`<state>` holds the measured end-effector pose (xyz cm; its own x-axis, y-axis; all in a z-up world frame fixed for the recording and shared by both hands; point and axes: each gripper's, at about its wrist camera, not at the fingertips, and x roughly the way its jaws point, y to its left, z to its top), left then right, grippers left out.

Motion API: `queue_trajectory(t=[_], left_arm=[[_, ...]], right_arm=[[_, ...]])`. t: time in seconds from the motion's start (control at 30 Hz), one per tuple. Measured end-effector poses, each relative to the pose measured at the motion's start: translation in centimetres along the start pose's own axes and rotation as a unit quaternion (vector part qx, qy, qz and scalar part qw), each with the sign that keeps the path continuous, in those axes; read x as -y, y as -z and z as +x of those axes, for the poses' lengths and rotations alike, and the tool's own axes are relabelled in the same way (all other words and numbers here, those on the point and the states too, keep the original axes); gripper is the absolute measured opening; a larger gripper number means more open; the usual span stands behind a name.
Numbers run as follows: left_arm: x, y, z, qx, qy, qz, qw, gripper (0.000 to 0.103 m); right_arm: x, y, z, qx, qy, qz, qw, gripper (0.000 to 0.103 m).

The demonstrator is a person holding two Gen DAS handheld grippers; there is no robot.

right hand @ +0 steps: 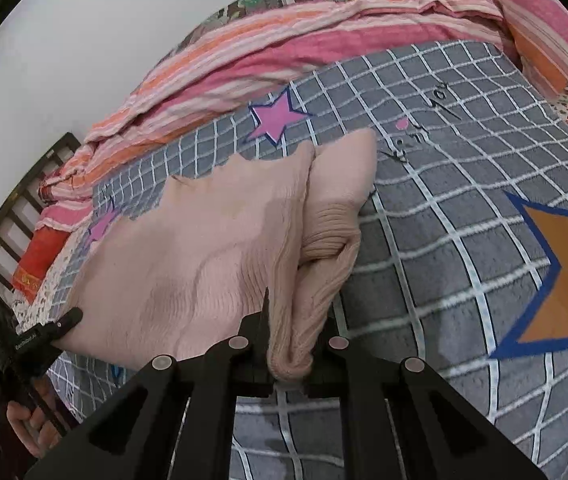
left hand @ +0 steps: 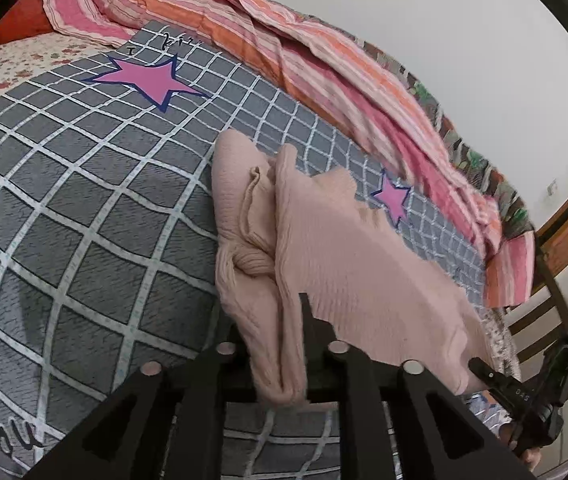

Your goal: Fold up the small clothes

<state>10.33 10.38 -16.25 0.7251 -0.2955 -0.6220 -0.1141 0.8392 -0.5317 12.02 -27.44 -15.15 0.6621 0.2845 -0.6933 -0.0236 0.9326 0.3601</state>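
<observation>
Both grippers clamped on pink garment (left hand: 348,256), lifted over grey checked blanket (left hand: 83,208). L gripper (left hand: 296,360) pinching one near corner, R gripper (right hand: 290,344) the other; jaws nearly closed w/ cloth bunched between. Long axis running away, far end draped on blanket, equal reach.

Grey fleece blanket with white grid lines (left hand: 83,208) covers the bed; pink-and-orange striped sheet (left hand: 284,40) lies bunched along its far edge, beside the white wall (left hand: 464,20).
</observation>
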Motion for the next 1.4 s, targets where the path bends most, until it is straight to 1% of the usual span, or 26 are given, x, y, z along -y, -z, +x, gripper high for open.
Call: queue_trajectory(t=[0.07, 0.13, 0.17, 0.23, 0.3, 0.33, 0.37, 0.47, 0.53, 0.67, 0.7, 0.77, 0.93, 1.03, 1.1, 1.13, 1.17, 1.23, 1.27, 1.3, 1.33, 1.4], left_arm=[[-0.1, -0.2, -0.3, 0.0, -0.011, 0.003, 0.9999, 0.024], [-0.4, -0.7, -0.9, 0.008, -0.015, 0.011, 0.9998, 0.026], [-0.4, -0.8, -1.1, 0.01, -0.015, 0.016, 0.9997, 0.028], [-0.4, -1.6, -1.5, 0.017, -0.013, 0.027, 0.9994, 0.03], [0.0, -2.9, -1.6, 0.029, -0.003, 0.04, 0.9988, 0.034], [0.4, -3.5, -1.4, 0.028, 0.002, 0.045, 0.9986, 0.04], [0.9, -4.3, -1.0, 0.026, 0.007, 0.055, 0.9981, 0.041], [2.1, -6.0, 0.1, 0.027, 0.003, 0.079, 0.9965, 0.041], [2.8, -7.1, 1.2, 0.026, -0.006, 0.093, 0.9953, 0.041], [3.5, -8.9, 4.0, 0.008, -0.024, 0.114, 0.9931, 0.041], [3.5, -9.2, 4.8, 0.003, -0.028, 0.119, 0.9926, 0.041], [3.6, -9.8, 6.2, -0.008, -0.039, 0.126, 0.9912, 0.041], [4.2, -10.9, 9.5, -0.032, -0.058, 0.138, 0.9883, 0.041], [4.0, -11.2, 11.2, -0.051, -0.07, 0.132, 0.9875, 0.04], [3.6, -11.3, 11.7, -0.055, -0.067, 0.122, 0.9888, 0.021], [3.4, -11.5, 11.7, -0.055, -0.064, 0.116, 0.9896, 0.007], [3.2, -11.7, 11.6, -0.052, -0.056, 0.108, 0.9912, 0.007], [2.8, -12.2, 10.7, -0.032, -0.029, 0.096, 0.9945, 0.007], [2.7, -12.3, 10.2, -0.018, -0.026, 0.094, 0.995, 0.007], [2.5, -12.4, 9.7, -0.005, -0.029, 0.093, 0.9952, 0.007], [2.2, -12.4, 9.5, 0.0, -0.034, 0.091, 0.9952, 0.007], [1.7, -12.1, 9.9, -0.008, -0.044, 0.085, 0.9953, 0.007]], right_arm=[[0.2, 0.1, 0.4, -0.014, 0.01, -0.001, 1.0, 0.022], [0.5, 0.1, 0.1, -0.012, 0.022, -0.011, 1.0, 0.027], [0.4, -0.1, -0.4, -0.003, 0.034, -0.023, 0.999, 0.029], [0.1, -0.6, -1.2, 0.015, 0.055, -0.041, 0.998, 0.03], [-0.6, -1.4, -1.8, 0.03, 0.064, -0.057, 0.996, 0.03], [-1.0, -1.8, -1.8, 0.036, 0.066, -0.063, 0.995, 0.03], [-1.7, -2.4, -1.7, 0.042, 0.067, -0.074, 0.994, 0.03], [-3.1, -3.9, -0.4, 0.041, 0.069, -0.091, 0.993, 0.031], [-3.7, -5.0, 0.9, 0.043, 0.076, -0.095, 0.992, 0.031], [-3.7, -7.0, 3.3, 0.038, 0.088, -0.087, 0.992, 0.031], [-3.6, -7.8, 4.1, 0.033, 0.094, -0.084, 0.991, 0.031], [-3.2, -8.8, 5.6, 0.018, 0.092, -0.079, 0.992, 0.031], [-2.4, -10.3, 9.2, -0.022, 0.099, -0.061, 0.993, 0.031], [-2.5, -10.7, 10.7, -0.036, 0.095, -0.06, 0.993, 0.031], [-2.6, -10.9, 11.4, -0.044, 0.099, -0.065, 0.992, 0.016], [-2.6, -11.0, 11.6, -0.04, 0.099, -0.067, 0.992, 0.007], [-2.6, -11.0, 11.7, -0.038, 0.096, -0.069, 0.992, 0.006], [-2.7, -11.2, 11.3, -0.021, 0.085, -0.072, 0.994, 0.006], [-2.7, -11.2, 10.6, -0.002, 0.075, -0.069, 0.995, 0.005], [-2.5, -11.3, 10.2, 0.009, 0.066, -0.064, 0.996, 0.005], [-2.3, -11.4, 9.9, 0.017, 0.058, -0.057, 0.997, 0.005], [-2.0, -11.7, 10.5, 0.008, 0.061, -0.048, 0.997, 0.005]])
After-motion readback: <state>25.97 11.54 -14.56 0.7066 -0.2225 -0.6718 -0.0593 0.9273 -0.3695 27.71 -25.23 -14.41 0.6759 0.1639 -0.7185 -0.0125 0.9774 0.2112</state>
